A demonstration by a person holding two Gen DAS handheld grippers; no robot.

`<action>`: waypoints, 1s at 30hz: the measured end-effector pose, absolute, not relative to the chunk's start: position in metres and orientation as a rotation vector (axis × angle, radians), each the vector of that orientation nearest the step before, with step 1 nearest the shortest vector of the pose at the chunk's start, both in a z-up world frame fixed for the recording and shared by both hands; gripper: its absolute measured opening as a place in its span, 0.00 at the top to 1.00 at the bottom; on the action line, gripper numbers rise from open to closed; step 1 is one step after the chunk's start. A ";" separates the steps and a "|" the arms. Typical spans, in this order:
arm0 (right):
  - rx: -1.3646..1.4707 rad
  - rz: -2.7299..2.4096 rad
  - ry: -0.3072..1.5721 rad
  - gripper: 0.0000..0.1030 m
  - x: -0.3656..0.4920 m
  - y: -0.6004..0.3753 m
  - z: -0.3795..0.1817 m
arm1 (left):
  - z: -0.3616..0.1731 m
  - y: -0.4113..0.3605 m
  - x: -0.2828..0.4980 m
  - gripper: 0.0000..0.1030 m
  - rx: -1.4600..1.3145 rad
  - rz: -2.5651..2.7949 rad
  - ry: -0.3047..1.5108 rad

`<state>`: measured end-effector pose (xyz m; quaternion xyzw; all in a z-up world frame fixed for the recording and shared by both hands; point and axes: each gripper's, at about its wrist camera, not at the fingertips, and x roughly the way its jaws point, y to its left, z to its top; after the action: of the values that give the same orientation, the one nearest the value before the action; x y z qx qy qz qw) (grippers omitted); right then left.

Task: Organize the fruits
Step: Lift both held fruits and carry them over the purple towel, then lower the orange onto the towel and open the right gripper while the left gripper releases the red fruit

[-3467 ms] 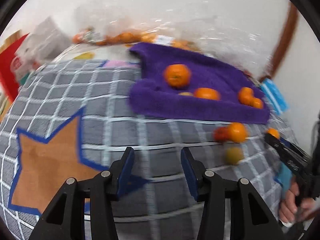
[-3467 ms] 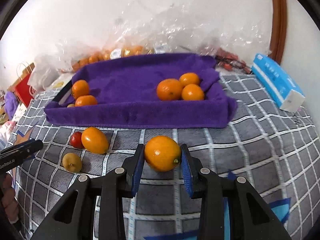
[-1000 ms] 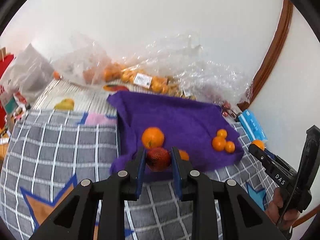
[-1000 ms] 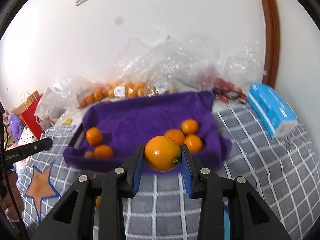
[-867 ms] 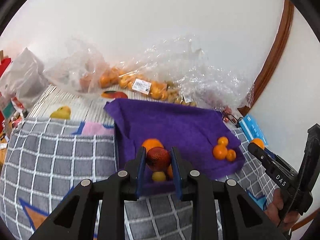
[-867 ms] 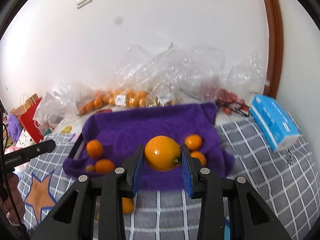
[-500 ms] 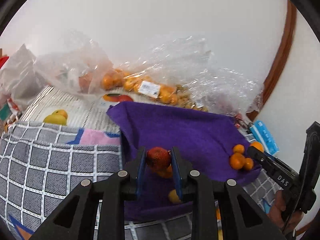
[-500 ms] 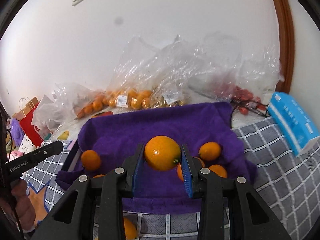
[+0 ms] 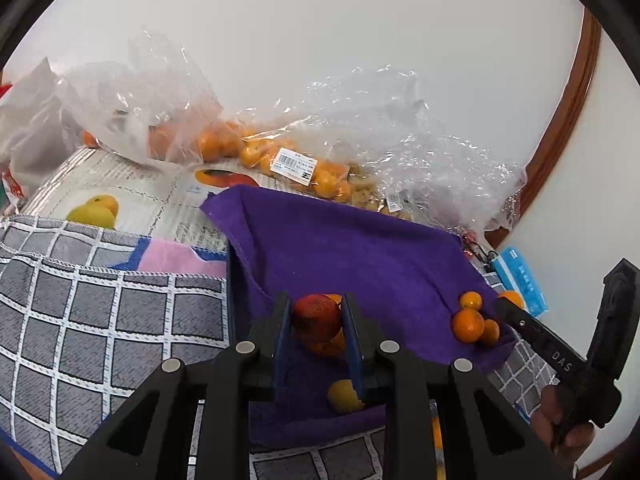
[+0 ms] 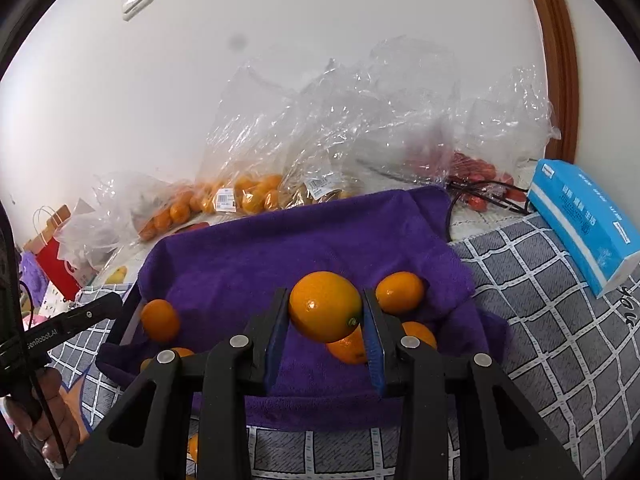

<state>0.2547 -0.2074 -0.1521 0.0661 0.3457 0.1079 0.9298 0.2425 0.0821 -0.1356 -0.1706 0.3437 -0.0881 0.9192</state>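
We had the left tool [image 9: 318, 334] clamped on a red fruit [image 9: 317, 317] and the right tool [image 10: 325, 334] on an orange [image 10: 325, 306], both above the purple towel [image 10: 304, 248] with several oranges already down, at least one fruit still off it

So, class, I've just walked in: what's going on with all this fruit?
A person is sorting fruit with a handheld gripper in each hand. The left gripper is shut on a reddish fruit, and the right gripper is shut on a large orange. Both are held over the purple towel, where several oranges already lie.
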 end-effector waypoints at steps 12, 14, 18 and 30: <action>0.091 0.216 0.732 0.66 0.255 -0.197 -0.162 | -0.138 0.079 0.243 0.77 -0.343 -0.184 0.728; 0.079 0.226 0.748 0.66 0.256 -0.193 -0.165 | -0.139 0.078 0.244 0.77 -0.341 -0.188 0.740; 0.057 0.243 0.754 0.66 0.255 -0.186 -0.168 | -0.142 0.076 0.246 0.77 -0.328 -0.191 0.755; 0.033 0.256 0.782 0.66 0.256 -0.179 -0.174 | -0.149 0.067 0.248 0.77 -0.304 -0.214 0.799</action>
<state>0.2560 -0.1791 -0.1744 0.0163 0.3801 0.1243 0.9164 0.2485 0.0672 -0.1486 -0.1473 0.3867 -0.1037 0.9044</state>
